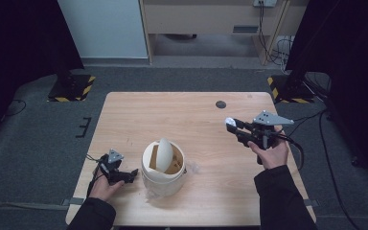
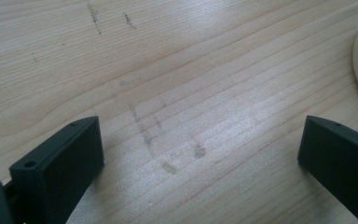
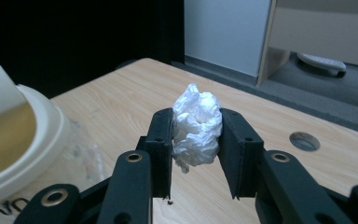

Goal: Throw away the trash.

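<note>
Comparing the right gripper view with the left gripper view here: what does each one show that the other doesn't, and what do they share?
Right gripper view alone: the right gripper shut on a crumpled white paper wad, raised above the table, plus a round hole in the tabletop and the floor beyond the far edge.

Left gripper view alone: the left gripper, its jaws wide apart with nothing between them, low over grey smudges on the wood.

Both: the light wooden table and part of the cream swing-lid bin, seen at the frame edge.

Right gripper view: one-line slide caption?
Right claw shut on a crumpled white paper wad, held above the table beside the cream bin.
</note>
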The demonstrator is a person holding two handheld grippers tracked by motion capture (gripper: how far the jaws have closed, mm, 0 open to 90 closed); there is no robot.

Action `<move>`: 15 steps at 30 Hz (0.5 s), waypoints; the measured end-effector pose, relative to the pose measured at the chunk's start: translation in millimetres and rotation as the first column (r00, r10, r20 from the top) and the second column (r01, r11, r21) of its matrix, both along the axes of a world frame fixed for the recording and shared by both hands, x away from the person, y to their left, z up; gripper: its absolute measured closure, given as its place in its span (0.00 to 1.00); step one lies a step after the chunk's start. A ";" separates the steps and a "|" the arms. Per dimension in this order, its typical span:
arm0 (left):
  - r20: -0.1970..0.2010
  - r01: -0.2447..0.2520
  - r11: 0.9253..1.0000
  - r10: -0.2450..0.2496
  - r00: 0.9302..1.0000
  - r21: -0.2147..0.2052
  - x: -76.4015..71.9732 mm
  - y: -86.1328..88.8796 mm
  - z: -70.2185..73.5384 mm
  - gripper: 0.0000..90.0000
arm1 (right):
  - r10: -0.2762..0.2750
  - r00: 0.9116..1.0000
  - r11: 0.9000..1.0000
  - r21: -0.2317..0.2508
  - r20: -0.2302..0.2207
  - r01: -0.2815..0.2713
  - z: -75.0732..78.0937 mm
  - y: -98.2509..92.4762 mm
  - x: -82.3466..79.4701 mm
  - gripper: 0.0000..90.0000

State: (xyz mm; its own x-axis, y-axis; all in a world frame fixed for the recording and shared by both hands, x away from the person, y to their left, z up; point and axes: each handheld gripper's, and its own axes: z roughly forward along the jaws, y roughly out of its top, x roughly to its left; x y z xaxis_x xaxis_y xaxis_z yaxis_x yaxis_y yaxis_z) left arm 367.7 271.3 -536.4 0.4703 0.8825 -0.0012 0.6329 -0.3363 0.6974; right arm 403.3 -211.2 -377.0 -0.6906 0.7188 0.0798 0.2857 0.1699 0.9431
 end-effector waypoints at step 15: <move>0.000 -0.002 1.000 0.002 1.000 0.000 -0.1 -0.2 0.0 0.00 | 0.094 0.993 0.994 0.041 0.074 -0.097 30.4 20.3 -20.9 0.74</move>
State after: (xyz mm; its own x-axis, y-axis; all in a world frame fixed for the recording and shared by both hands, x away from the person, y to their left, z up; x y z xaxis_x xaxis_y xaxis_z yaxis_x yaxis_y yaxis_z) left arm 367.6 271.0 -536.4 0.4684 0.8835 -0.0018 0.6339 -0.3346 0.6973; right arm 382.4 -191.0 -346.7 -0.7613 0.6459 0.0577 0.2011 0.1506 0.9679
